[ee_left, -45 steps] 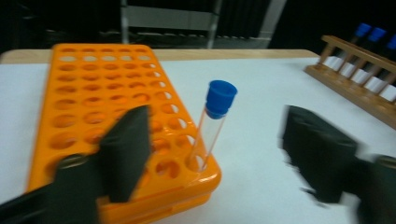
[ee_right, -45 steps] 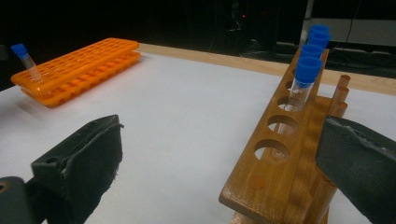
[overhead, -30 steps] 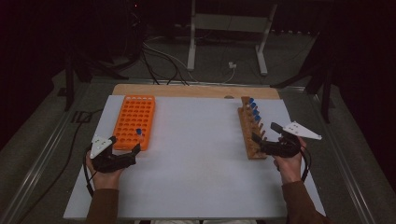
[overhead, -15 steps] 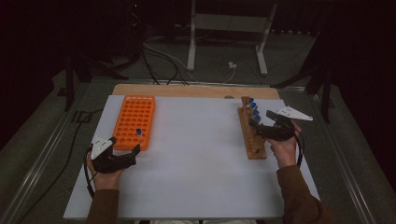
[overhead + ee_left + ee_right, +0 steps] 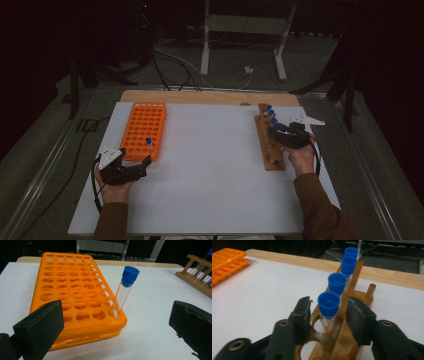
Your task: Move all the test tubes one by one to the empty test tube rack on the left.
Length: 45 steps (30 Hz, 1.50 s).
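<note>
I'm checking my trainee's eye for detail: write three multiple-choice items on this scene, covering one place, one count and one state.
1. Where in the orange rack does the single test tube stand?
A. a corner hole at its near end
B. a centre hole
C. the far row

2. How many blue-capped tubes stand in the wooden rack?
A. two
B. four
C. six

3. How do the right gripper's jaws stand?
A. clamped on the orange rack
B. apart, either side of the nearest tube
C. fully shut on nothing

Key:
1 A: the left gripper view shows it in the near corner hole.
2 B: four blue caps stand in line in the right gripper view.
3 B: the jaws have just been closing with that tube between them, but gaps remain beside its cap.
</note>
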### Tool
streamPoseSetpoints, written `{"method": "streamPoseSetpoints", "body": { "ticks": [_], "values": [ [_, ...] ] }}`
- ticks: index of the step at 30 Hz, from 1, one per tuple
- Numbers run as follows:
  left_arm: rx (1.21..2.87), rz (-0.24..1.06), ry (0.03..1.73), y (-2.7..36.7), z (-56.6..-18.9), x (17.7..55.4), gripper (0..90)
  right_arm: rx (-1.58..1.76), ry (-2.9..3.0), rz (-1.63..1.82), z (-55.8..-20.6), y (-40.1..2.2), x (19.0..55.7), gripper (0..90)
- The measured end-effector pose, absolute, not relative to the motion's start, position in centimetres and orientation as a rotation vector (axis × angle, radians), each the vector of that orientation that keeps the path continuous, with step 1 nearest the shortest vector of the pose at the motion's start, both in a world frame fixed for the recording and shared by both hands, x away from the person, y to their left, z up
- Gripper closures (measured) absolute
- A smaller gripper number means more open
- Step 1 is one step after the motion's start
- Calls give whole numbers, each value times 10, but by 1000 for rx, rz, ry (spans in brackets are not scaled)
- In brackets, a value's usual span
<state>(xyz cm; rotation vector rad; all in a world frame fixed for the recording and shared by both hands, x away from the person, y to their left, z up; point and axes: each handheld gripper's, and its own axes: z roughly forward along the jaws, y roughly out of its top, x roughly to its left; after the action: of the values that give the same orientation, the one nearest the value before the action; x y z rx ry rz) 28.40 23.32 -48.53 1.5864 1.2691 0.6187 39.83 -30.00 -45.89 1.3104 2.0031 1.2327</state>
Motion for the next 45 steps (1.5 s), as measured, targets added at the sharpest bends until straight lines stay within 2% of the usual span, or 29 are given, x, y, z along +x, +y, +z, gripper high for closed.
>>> {"method": "streamPoseSetpoints", "body": {
  "ticks": [5,7,19,45],
  "values": [
    [1588,619,1268,233,-486,284,6,1323,1995,1185,-461,-294,398,730],
    [1592,618,1271,233,-486,285,6,1316,1992,1174,-461,-293,398,754],
    [1588,611,1271,232,-487,286,7,1294,1985,1132,-460,-284,396,765],
    [1605,606,1266,231,-489,288,7,1296,1935,1208,-438,-294,386,765]
  ]
}}
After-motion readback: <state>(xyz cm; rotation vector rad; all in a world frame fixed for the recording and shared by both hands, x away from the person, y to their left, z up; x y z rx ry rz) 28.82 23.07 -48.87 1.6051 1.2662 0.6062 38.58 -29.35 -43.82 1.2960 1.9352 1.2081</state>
